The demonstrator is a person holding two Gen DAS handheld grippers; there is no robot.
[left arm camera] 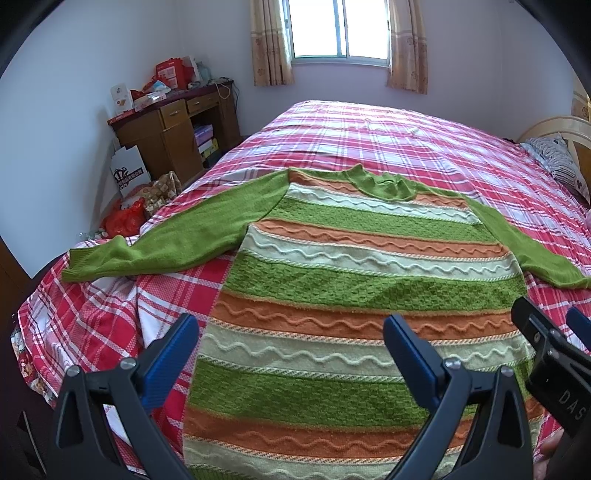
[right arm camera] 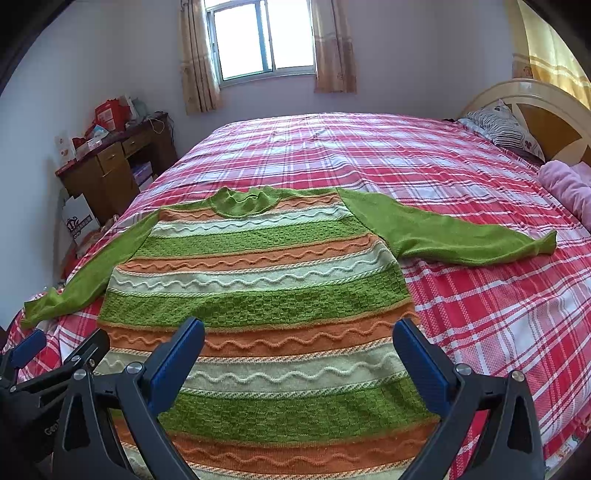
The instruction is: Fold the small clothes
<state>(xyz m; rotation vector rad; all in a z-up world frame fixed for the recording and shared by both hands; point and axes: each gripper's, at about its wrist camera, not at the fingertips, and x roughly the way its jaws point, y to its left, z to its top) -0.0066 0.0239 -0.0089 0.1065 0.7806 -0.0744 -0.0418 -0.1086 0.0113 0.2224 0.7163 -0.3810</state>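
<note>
Sweater [left arm camera: 354,288] lies flat and face up on the plaid bed [left arm camera: 388,136], collar toward the window [left arm camera: 338,27], hem toward the cameras, both green sleeves spread out to the sides. Its body carries bands of green, orange and cream with raised wavy lines.

The left gripper [left arm camera: 291,350] hovers over the lower left part of the body, fingers spread wide and holding nothing; one blue pad [left arm camera: 170,358] sits over the plaid cover just beside the sweater's edge, the other over the knit. The right gripper [right arm camera: 299,354] hangs over the lower right part, fingers likewise released and empty, both pads above the stripes.

Each view catches the other tool at its edge: the left view shows the right gripper's black body at lower right, the right view shows the left gripper at lower left.

Only the left view shows the whole left sleeve [left arm camera: 155,247], reaching the bed's edge with its cuff near the corner, and the red bag [left arm camera: 123,219] and white box [left arm camera: 129,171] on the floor by the desk [left arm camera: 173,129]. Only the right view shows the full right sleeve [right arm camera: 465,236] lying out across the plaid to its cuff, a pink bundle [right arm camera: 569,184] near the headboard [right arm camera: 546,114], and the striped pillow [right arm camera: 506,125] in full. Curtains [right arm camera: 197,55] flank the window in both.
</note>
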